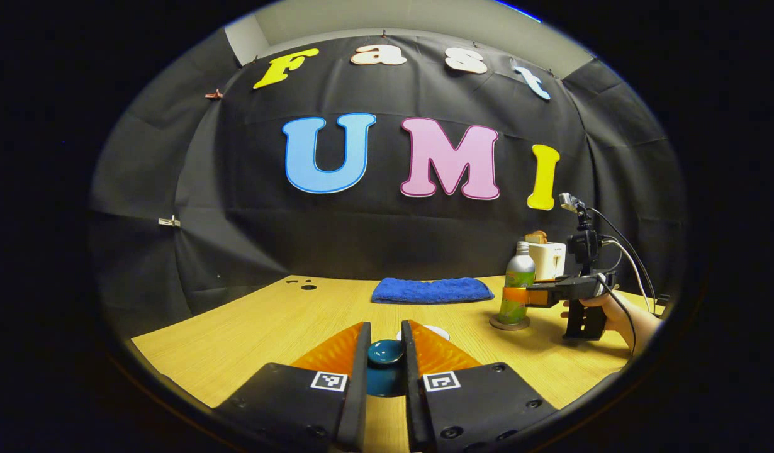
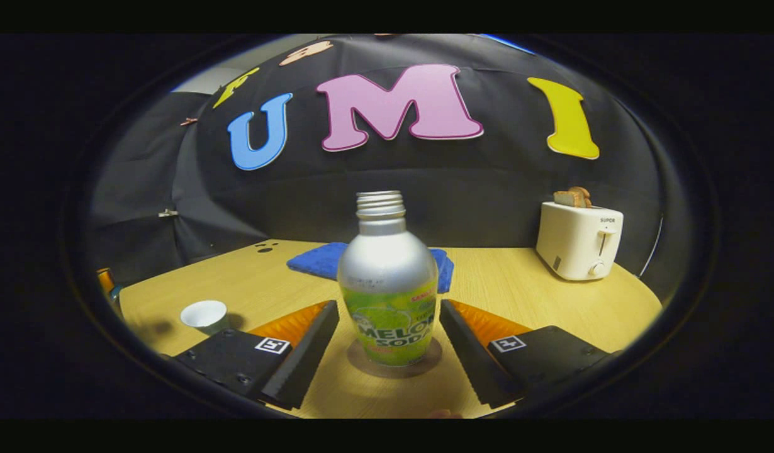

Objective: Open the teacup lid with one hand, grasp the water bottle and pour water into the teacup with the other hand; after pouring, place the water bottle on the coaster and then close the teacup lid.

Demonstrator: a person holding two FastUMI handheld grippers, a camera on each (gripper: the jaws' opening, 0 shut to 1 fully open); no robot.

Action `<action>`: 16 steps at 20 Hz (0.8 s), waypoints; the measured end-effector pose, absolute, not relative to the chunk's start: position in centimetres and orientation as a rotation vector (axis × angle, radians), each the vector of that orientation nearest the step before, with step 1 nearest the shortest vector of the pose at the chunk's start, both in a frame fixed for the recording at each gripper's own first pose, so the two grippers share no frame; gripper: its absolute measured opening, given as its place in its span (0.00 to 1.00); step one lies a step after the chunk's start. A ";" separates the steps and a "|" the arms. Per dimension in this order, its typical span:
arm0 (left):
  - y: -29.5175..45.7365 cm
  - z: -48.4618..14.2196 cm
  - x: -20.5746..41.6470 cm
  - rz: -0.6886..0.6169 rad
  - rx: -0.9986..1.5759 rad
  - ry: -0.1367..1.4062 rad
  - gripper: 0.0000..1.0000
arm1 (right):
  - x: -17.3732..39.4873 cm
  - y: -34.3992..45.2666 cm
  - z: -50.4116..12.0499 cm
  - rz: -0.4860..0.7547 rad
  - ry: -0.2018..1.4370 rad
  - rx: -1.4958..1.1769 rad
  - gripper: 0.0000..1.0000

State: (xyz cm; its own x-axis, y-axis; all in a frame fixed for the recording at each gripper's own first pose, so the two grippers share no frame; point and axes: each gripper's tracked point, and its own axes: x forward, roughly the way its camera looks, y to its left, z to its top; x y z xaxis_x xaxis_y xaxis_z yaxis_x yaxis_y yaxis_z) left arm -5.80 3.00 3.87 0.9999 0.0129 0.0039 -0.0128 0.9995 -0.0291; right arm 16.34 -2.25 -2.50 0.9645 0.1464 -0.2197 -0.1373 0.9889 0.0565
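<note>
Teacup lid (image 1: 385, 352) is pinched by its knob between the left gripper (image 1: 385, 343) jaws, held w/ the teacup (image 2: 204, 314) lying just beyond it, open, well to the left of the bottle in the right gripper view. Water bottle (image 2: 388, 283) stands upright on the coaster (image 2: 394, 366), axis vertical, dead centre between the right gripper (image 2: 387, 327) jaws, which are spread wide & not touching it. Next move likely hinges on lid-to-cup alignment: left gripper is nearer the cup, so it probably needs to carry the lid forward and down onto the rim; blue cloth (image 1: 432, 290) and toaster (image 2: 579, 240) sit behind the bottle on the bench (image 1: 248, 327).

Left gripper view low over table (image 1: 248, 327), right gripper view close on bottle (image 2: 387, 283), both facing the wall
</note>
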 end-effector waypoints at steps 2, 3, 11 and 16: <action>2.7 4.0 -6.0 0.004 -0.029 -0.010 0.30 | 15.0 -2.1 -2.4 0.142 0.225 0.050 1.00; 2.6 4.0 -6.0 0.001 -0.031 -0.011 0.32 | 14.5 -2.1 -2.2 0.142 0.225 0.047 0.99; 1.6 4.9 -4.6 -0.037 -0.038 -0.036 0.30 | 7.7 -1.9 1.9 0.157 0.127 -0.084 0.99; 0.5 5.7 -1.8 -0.071 -0.015 -0.043 0.31 | 3.5 -0.6 2.0 0.192 0.101 -0.049 0.98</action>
State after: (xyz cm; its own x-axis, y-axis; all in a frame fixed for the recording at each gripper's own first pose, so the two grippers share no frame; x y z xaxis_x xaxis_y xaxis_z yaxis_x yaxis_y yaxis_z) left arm -1.78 0.48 5.75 0.9966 -0.0708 0.0431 0.0714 0.9974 -0.0133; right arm 3.55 -0.59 2.00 0.9765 0.1880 -0.1051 -0.1929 0.9804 -0.0388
